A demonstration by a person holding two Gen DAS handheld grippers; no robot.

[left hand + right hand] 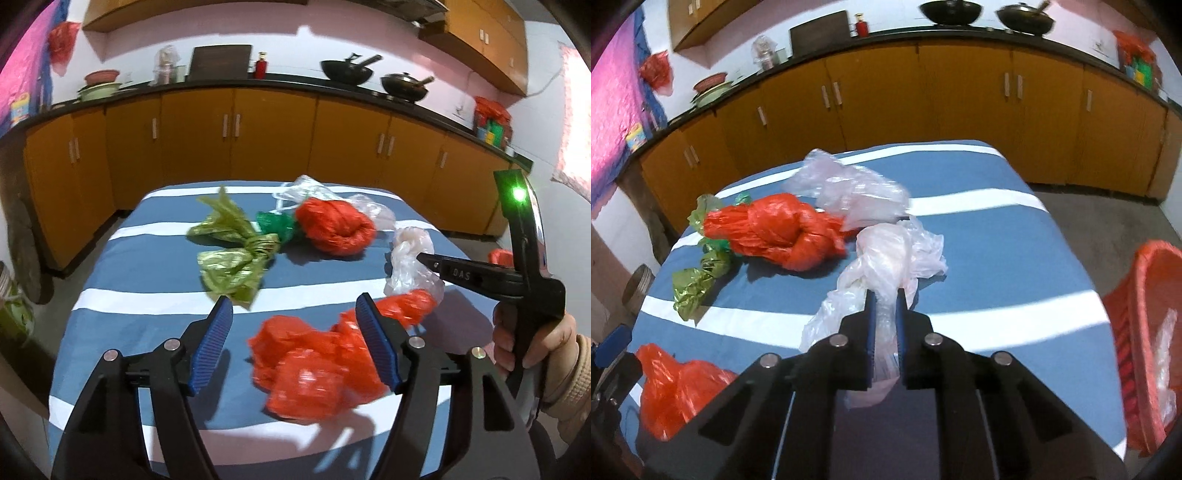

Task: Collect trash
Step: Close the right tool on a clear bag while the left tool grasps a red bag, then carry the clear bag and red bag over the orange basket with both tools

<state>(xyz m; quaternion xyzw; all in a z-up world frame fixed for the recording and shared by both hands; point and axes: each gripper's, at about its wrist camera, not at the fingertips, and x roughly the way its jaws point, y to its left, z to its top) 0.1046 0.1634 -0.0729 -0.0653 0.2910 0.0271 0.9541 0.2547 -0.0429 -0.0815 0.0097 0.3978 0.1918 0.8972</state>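
Note:
Several crumpled plastic bags lie on a blue-and-white striped table (pixel 147 266). My left gripper (pixel 295 314) is open, its blue pads on either side of a red bag (pixel 314 365) at the near edge. My right gripper (pixel 885 295) is shut on a clear white bag (pixel 882 254), also seen in the left wrist view (pixel 410 266), where the right gripper (pixel 424 258) comes in from the right. A knotted red bag (pixel 786 236) lies mid-table, with green bags (pixel 236 254) to its left and another clear bag (pixel 849 184) behind it.
A red basket (pixel 1145 332) stands off the table's right edge. Orange cabinets (pixel 236 140) with a dark counter run behind the table. Woks (pixel 347 70) and bowls sit on the counter. Concrete floor (pixel 1108 214) lies to the right.

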